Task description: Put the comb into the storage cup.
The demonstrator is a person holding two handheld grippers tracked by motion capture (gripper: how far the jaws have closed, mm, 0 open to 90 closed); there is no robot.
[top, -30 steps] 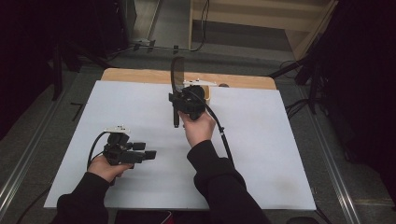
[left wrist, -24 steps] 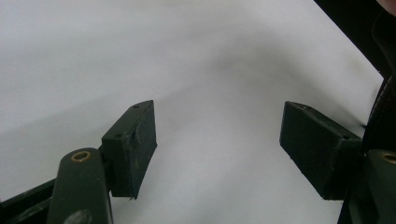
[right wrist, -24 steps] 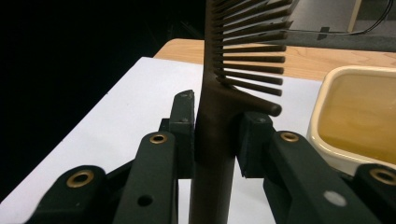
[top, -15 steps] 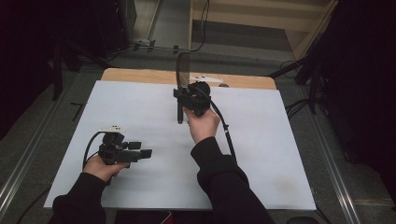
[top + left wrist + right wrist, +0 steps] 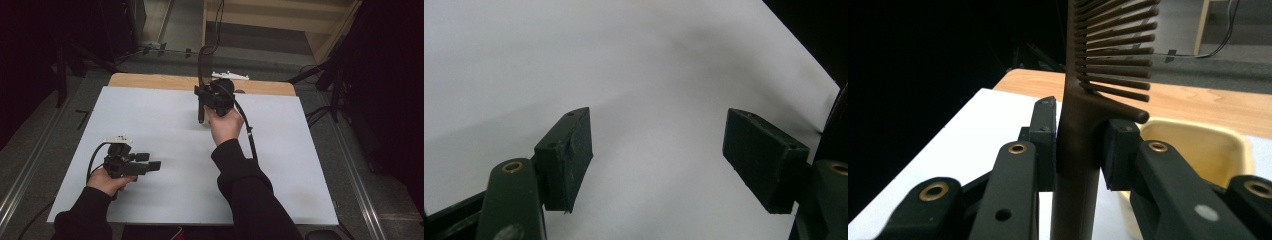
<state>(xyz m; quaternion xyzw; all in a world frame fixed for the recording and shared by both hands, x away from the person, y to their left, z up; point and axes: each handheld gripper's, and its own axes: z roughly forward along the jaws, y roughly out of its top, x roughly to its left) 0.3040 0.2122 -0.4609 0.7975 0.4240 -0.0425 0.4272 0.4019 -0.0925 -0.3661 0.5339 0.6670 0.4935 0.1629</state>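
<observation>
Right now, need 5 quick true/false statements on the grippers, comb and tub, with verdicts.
1. The right gripper is shut on the comb. True.
2. The comb lies flat on the table. False: it stands upright in the gripper, teeth end up.
3. The left gripper holds a brush. False: its jaws are apart with nothing between them, over the white sheet.
4. A yellow tub sits just beyond the right gripper. True.
5. The left gripper is at the table's far edge. False: in the high view it is near the person's side, at the left.
</observation>
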